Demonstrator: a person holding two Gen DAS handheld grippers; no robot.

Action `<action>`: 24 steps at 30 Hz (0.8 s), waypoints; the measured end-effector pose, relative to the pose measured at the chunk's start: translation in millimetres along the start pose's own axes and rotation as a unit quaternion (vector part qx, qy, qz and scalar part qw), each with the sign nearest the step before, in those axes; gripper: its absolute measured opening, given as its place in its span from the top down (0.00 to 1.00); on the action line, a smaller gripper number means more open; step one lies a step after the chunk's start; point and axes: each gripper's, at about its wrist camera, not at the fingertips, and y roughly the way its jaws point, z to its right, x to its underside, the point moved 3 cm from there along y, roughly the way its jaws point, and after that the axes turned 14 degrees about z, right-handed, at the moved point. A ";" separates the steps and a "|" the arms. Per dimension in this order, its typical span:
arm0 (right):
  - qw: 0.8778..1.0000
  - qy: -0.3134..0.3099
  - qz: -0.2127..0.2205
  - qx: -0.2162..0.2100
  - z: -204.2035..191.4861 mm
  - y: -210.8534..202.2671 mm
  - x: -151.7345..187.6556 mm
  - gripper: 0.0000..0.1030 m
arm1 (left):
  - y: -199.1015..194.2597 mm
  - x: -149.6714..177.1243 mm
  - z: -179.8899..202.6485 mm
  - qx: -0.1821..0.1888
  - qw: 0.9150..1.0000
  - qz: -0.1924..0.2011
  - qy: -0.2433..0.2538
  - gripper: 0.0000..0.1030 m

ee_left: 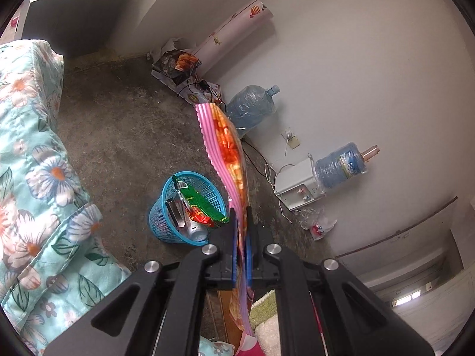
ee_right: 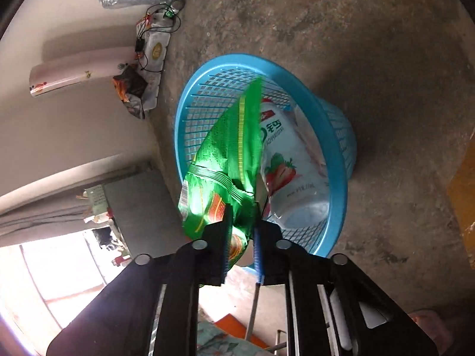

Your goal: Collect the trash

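Down on the concrete floor [ee_left: 124, 136] stands a blue plastic mesh basket [ee_left: 166, 210], its rim tipped toward the cameras. Inside it, the left wrist view shows a green snack wrapper [ee_left: 202, 204] sticking up above the rim, a shiny silver packet [ee_left: 175, 212] beside it and the end of a metal can [ee_left: 197, 231] low at the near side. From the right wrist view the basket [ee_right: 335, 154] also holds a white strawberry drink bottle [ee_right: 291, 172] lying against its right wall.

The right gripper [ee_right: 242, 237] hangs over the basket's near rim, its jaws pinched on the lower end of the green snack wrapper [ee_right: 228, 148], which reaches up and across the basket opening.

The left gripper [ee_left: 242, 237] is above the floor just right of the basket, jaws clamped on a pink-and-orange snack bag [ee_left: 228, 154] that stretches away from the fingers toward the far wall.

A floral quilt [ee_left: 32, 160] fills the left of that view; two large water bottles, one [ee_left: 252, 106] on the floor and one [ee_left: 341, 163] on a white dispenser [ee_left: 297, 184], sit along the far wall.
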 end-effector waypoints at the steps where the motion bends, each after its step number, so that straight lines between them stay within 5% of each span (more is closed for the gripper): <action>1: 1.000 -0.006 0.003 0.000 -1.1 -3.0 -1.4 0.69 | 8.0 -0.2 1.1 0.002 1.000 -0.006 -0.005 0.97; 4: 0.999 -0.024 0.027 -0.001 -2.0 -18.8 -3.3 0.46 | 34.2 0.9 3.2 0.008 0.999 -0.021 -0.029 0.97; 11: 0.995 -0.045 0.087 -0.028 7.9 -76.4 2.0 0.46 | 131.4 6.6 -0.2 0.002 0.989 -0.074 -0.128 0.97; 16: 0.991 -0.042 0.106 -0.068 21.0 -127.7 24.8 0.46 | 220.5 24.7 -18.8 -0.035 0.968 -0.107 -0.224 0.95; 18: 0.990 -0.035 0.110 -0.076 27.9 -143.5 31.8 0.46 | 250.5 39.7 -32.2 -0.072 0.959 -0.121 -0.245 0.88; 19: 0.990 -0.035 0.111 -0.077 31.2 -150.0 33.9 0.46 | 262.0 50.1 -41.2 -0.099 0.953 -0.138 -0.249 0.69; 21: 0.990 -0.040 0.114 -0.071 33.4 -160.3 35.0 0.46 | 269.5 68.6 -60.3 -0.163 0.940 -0.145 -0.262 0.59; 24: 0.991 -0.056 0.104 -0.060 36.2 -161.8 38.3 0.46 | 267.2 85.1 -72.8 -0.157 0.930 -0.155 -0.293 0.46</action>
